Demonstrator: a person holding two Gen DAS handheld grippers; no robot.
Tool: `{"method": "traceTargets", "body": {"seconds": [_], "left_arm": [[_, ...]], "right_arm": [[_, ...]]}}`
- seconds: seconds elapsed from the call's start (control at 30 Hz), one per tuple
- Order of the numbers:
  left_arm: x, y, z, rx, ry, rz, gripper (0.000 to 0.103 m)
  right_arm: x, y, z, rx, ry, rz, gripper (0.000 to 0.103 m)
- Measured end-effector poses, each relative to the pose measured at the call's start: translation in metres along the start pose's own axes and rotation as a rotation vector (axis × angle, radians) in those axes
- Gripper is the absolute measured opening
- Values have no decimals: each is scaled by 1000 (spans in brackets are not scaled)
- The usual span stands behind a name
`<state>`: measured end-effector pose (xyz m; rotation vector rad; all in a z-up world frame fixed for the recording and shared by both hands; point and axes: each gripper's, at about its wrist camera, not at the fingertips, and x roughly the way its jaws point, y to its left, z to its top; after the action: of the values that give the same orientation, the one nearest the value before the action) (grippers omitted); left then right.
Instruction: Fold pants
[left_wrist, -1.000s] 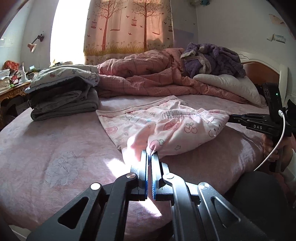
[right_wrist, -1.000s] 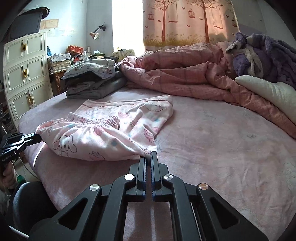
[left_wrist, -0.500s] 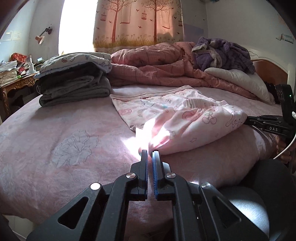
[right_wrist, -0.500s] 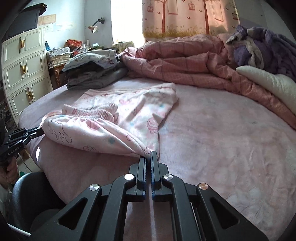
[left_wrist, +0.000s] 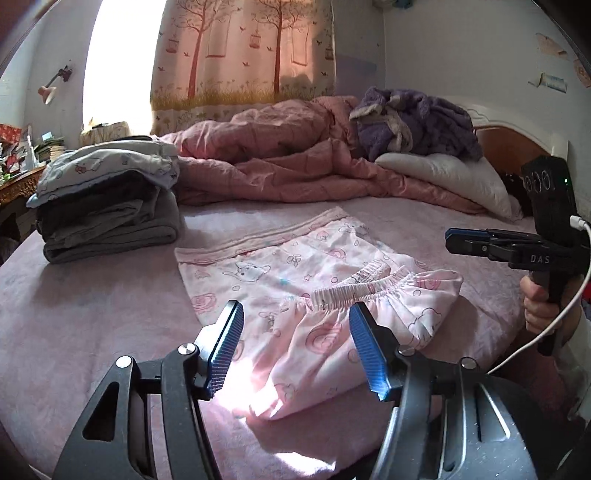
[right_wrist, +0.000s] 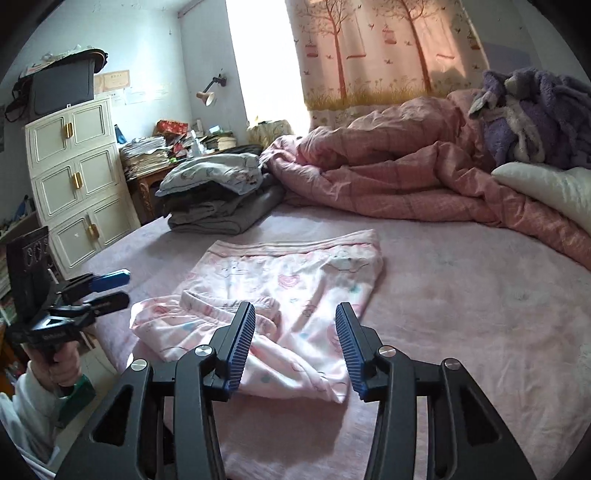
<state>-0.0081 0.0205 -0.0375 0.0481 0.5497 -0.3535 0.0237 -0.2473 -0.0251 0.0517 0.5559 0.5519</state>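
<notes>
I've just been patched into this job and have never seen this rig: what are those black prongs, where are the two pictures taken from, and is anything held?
No robot: a person holds a hand-gripper in each hand, with a camera looking along its two fingers. One view looks from the left gripper, the other from the right gripper; each also sees the other off to the side. On the bed lie the pink pants, folded over, beside a stack of folded clothes. Both grippers' jaws are opening; nothing is held.

Folded clothes stack (left_wrist: 107, 206), pink quilt (left_wrist: 280, 162)
</notes>
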Motion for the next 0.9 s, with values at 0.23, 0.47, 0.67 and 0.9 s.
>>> {"method": "traceTargets", "body": {"seconds": [0.23, 0.47, 0.67, 0.9], "left_arm": [[51, -3, 2, -21, 160, -8, 58], [59, -9, -9, -18, 167, -5, 23], [33, -20, 1, 28, 48, -9, 12], [24, -18, 26, 44, -43, 26, 12]], "right_arm": [[68, 12, -5, -23, 184, 113, 47], [96, 9, -15, 3, 255, 174, 44], [77, 31, -9, -123, 164, 81, 14], [53, 47, 19, -204, 25, 9, 14]]}}
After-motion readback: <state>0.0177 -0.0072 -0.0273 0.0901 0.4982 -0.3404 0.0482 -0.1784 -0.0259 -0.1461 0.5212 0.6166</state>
